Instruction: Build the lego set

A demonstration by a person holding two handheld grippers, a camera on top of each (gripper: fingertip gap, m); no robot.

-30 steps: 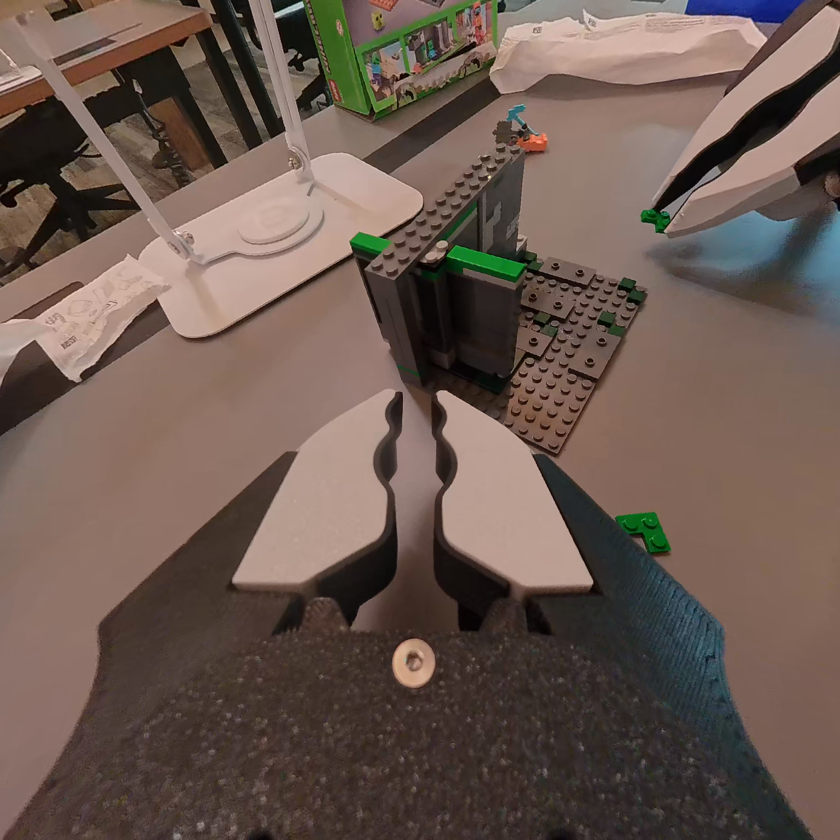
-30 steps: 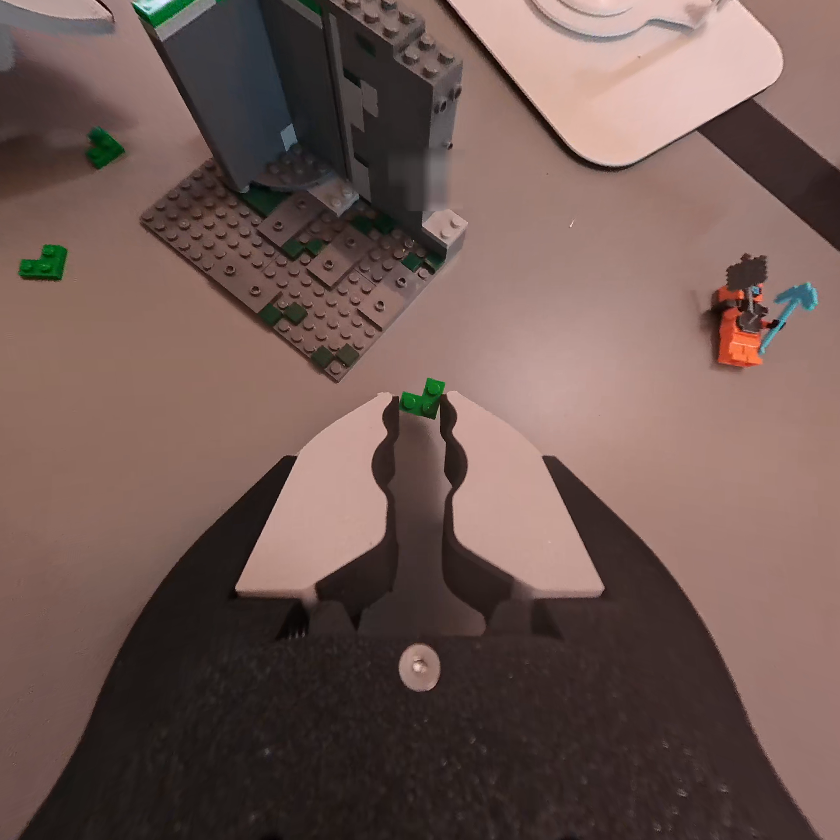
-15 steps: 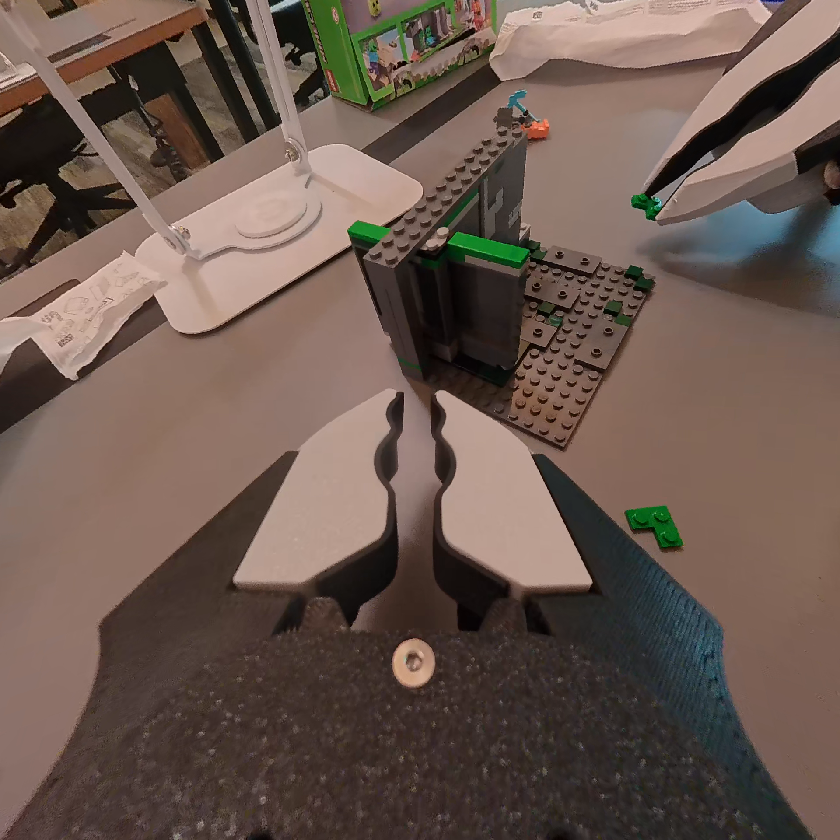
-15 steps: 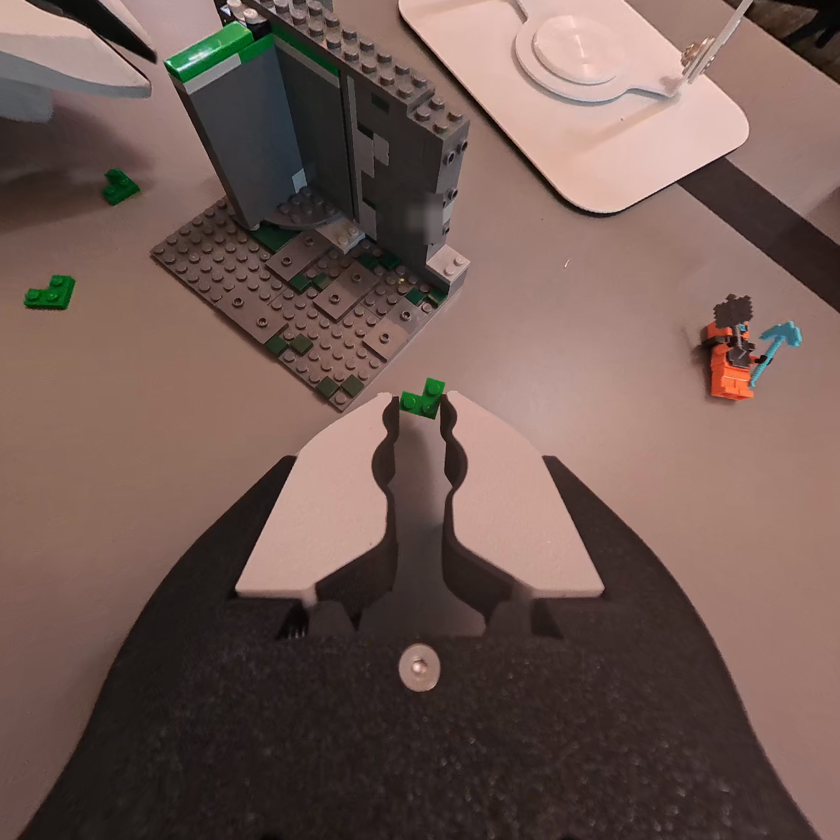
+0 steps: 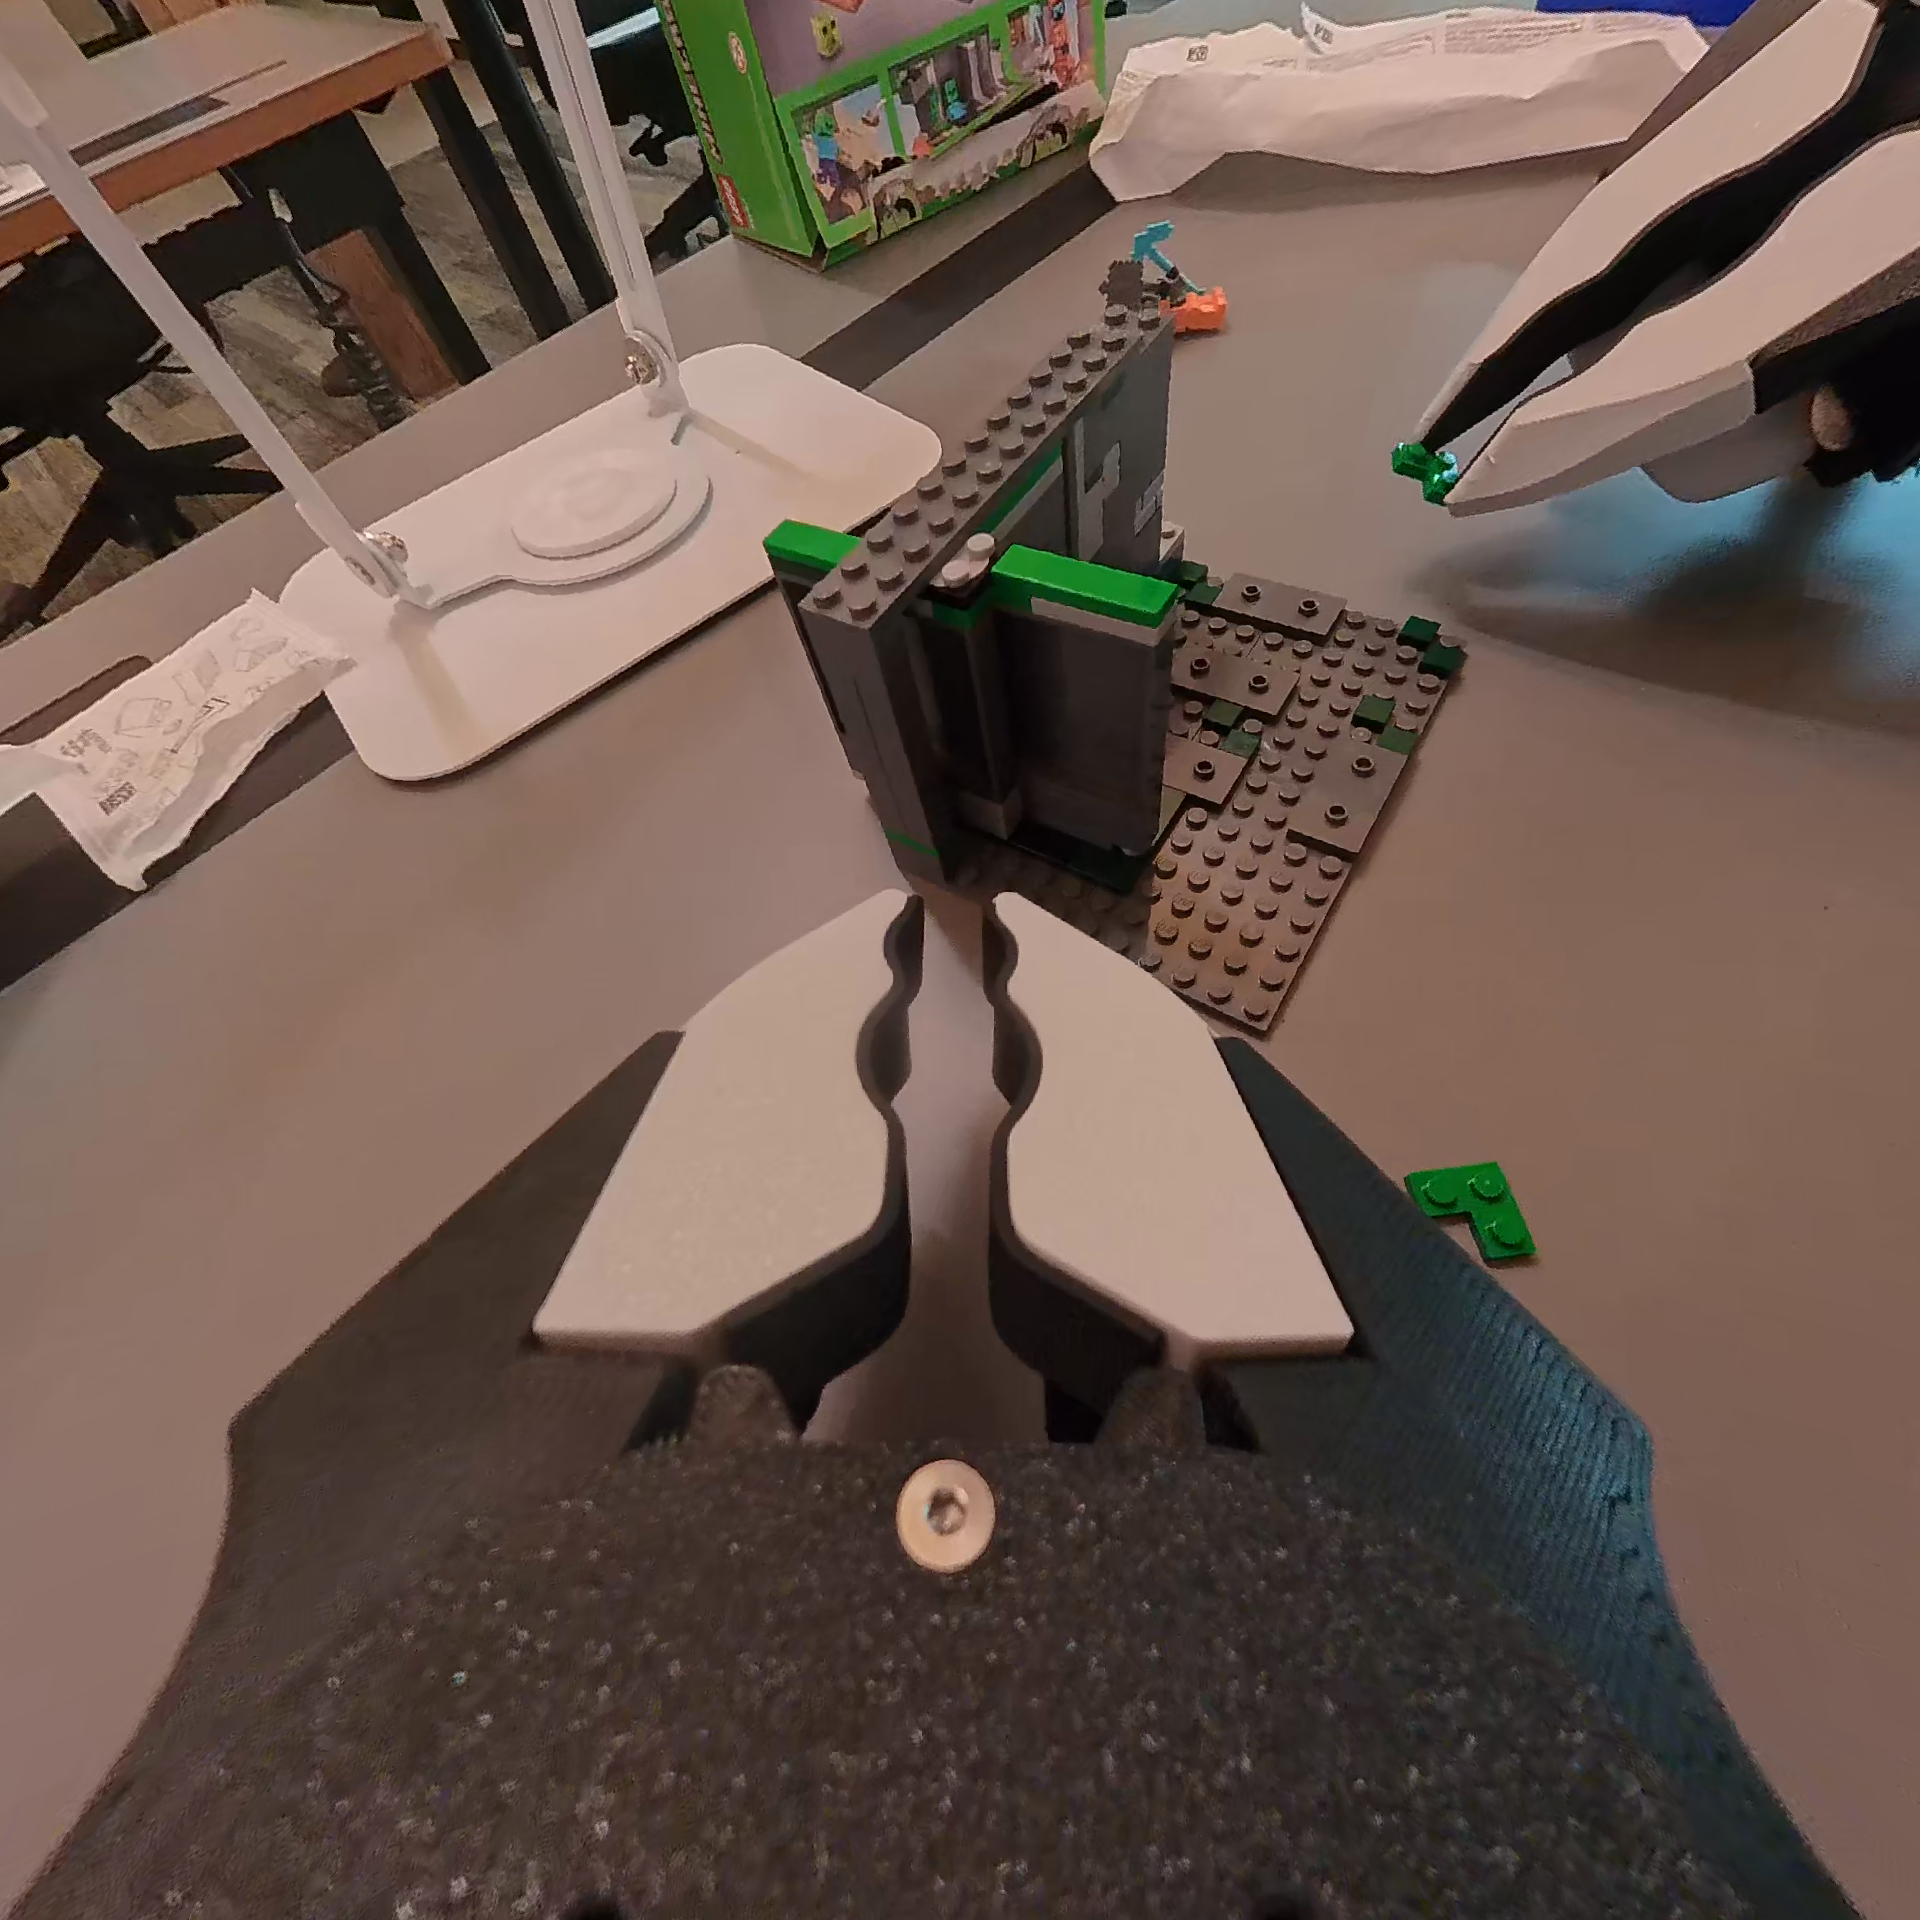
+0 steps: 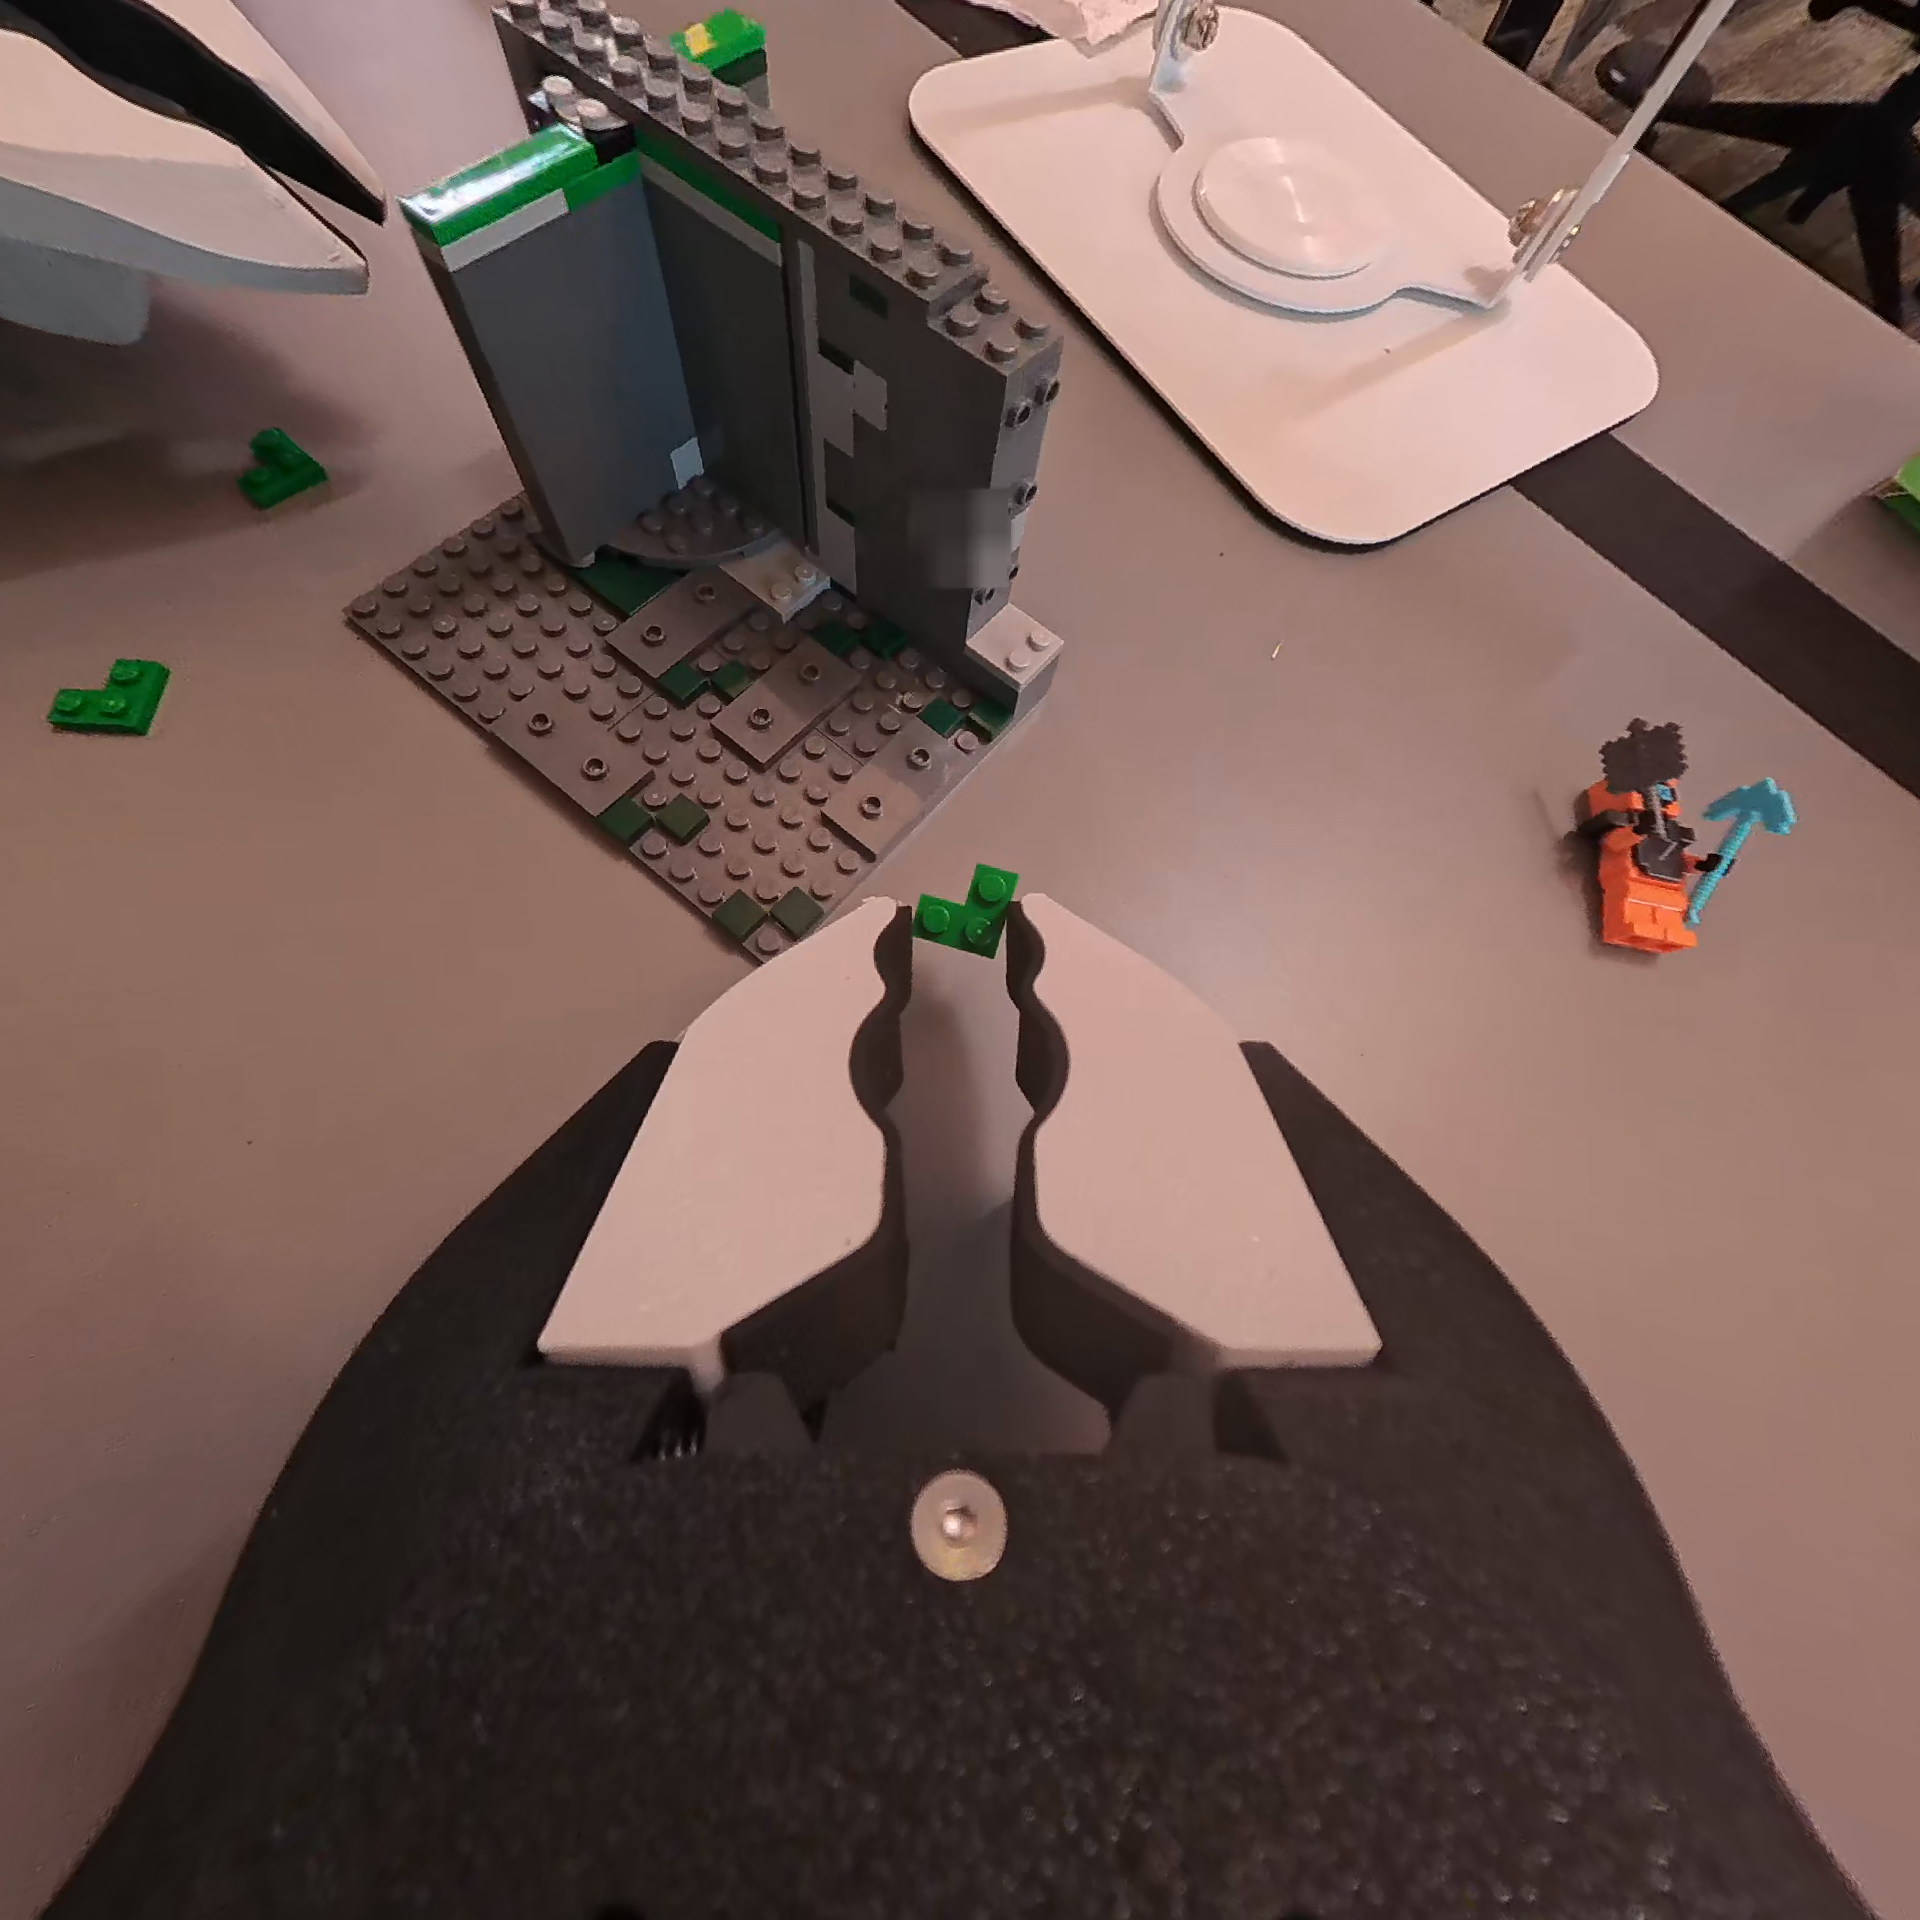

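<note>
A grey wall build with green trim stands on a dark grey baseplate; it also shows in the right wrist view. My right gripper is shut on a small green corner plate and holds it in the air just off the baseplate's near corner. It also shows in the left wrist view with the plate. My left gripper is nearly shut with a thin gap, empty, just in front of the wall; it also shows in the right wrist view.
Loose green corner plates lie on the table. An orange minifigure with a teal pickaxe lies to the right. A white lamp base, a green set box, a white paper bag and a plastic packet sit around. There is about 20 cm between the tips of the two grippers.
My right gripper has risen and drifted slightly toward the build, still holding the green plate. My left gripper has barely moved.
</note>
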